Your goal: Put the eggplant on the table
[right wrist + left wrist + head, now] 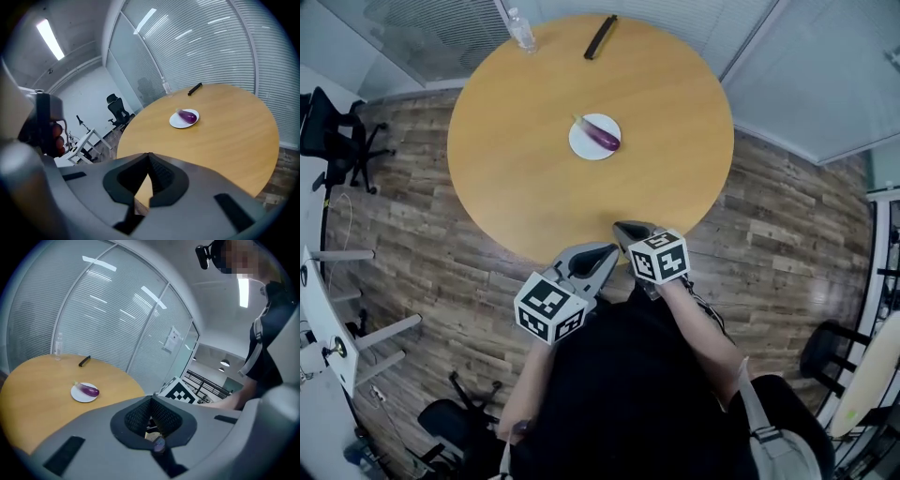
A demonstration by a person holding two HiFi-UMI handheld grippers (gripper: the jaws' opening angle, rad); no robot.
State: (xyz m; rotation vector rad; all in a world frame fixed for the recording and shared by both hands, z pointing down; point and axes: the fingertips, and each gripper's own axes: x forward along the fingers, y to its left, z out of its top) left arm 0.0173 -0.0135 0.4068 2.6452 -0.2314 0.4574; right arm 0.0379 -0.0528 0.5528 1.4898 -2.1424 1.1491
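Two claws, one eggplant, one plate

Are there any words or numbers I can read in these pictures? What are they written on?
No text here can be read.
Paper sheet on the glass wall: print too small to read.
Bottle on the table: label too blurred to read.
Marker cubes: only black-and-white square patterns, no letters.
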